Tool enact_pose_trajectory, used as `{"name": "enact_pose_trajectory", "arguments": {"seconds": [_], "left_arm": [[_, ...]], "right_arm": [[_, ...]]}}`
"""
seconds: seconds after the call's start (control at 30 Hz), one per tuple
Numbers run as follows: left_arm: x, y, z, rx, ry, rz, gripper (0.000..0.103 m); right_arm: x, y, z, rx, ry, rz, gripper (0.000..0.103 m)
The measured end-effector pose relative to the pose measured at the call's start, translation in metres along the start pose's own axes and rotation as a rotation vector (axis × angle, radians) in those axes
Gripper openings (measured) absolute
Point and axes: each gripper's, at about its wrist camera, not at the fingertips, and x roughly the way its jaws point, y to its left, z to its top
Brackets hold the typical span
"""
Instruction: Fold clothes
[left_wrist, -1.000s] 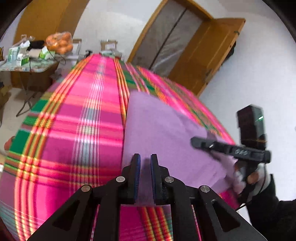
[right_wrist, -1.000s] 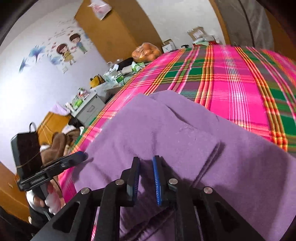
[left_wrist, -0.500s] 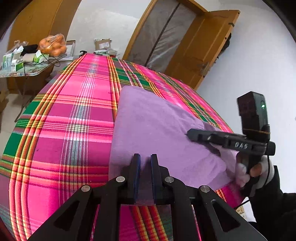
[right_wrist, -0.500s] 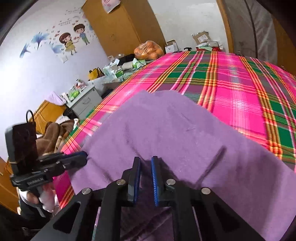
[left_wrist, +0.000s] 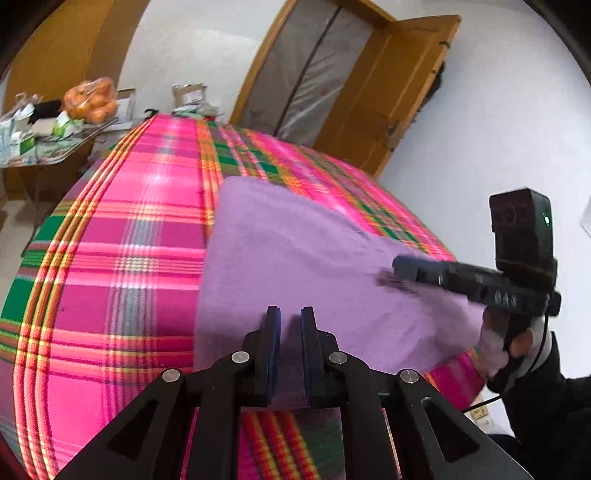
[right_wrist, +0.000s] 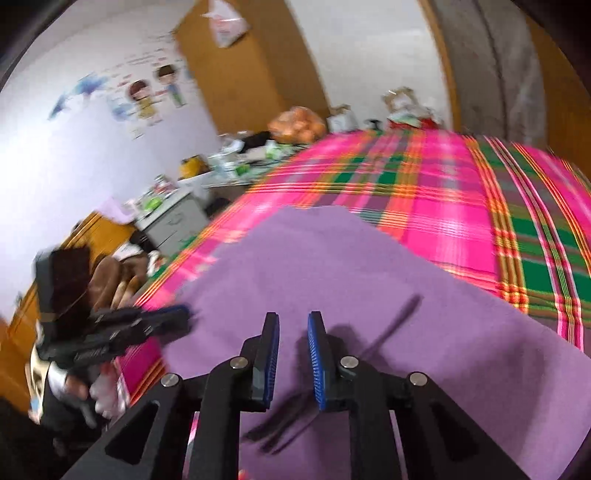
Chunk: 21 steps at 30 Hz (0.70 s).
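Note:
A purple garment (left_wrist: 295, 258) lies folded flat on the pink plaid bed cover (left_wrist: 122, 266); it also shows in the right wrist view (right_wrist: 351, 280). My left gripper (left_wrist: 290, 321) hovers over the garment's near edge, its jaws slightly apart with nothing between them. My right gripper (right_wrist: 293, 325) is above the garment's near right part, jaws parted and empty. Each gripper shows in the other's view: the right one (left_wrist: 402, 266) over the garment's right side, the left one (right_wrist: 177, 314) at its left edge.
A cluttered side table (left_wrist: 40, 147) with a bag of oranges (left_wrist: 90, 99) stands beyond the bed's far left corner. A wooden door (left_wrist: 388, 96) is behind the bed. A grey drawer unit (right_wrist: 173, 221) and a brown heap (right_wrist: 110, 280) are left of the bed.
Both grippers have let go of the purple garment and lifted off it, and their jaws have opened a little. The garment now lies flat, without the earlier raised fold.

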Motion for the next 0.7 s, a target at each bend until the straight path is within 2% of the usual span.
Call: {"name": "enact_pose_trajectory", "arguments": {"seconds": [0.07,0.17,0.23,0.5,0.7], "left_arm": [[0.004,-0.005,-0.004,0.022,0.017,-0.009,0.01],[0.012,-0.009,-0.012,0.038,0.049,-0.009,0.009],[0.01,-0.012,-0.016,0.054,0.038,-0.006,0.009],[0.006,-0.017,-0.022,0.092,0.025,0.001,0.012],[0.008,-0.018,-0.023,0.1,0.022,0.007,0.012]], "right_arm": [[-0.002,0.014,-0.013,-0.039,0.026,0.017,0.017],[0.004,0.025,-0.028,-0.086,0.041,-0.004,0.017],[0.002,0.026,-0.033,-0.098,0.031,-0.003,0.017],[0.001,0.035,-0.034,-0.147,0.031,-0.037,0.017],[0.0,0.033,-0.036,-0.136,0.032,-0.035,0.017]]}}
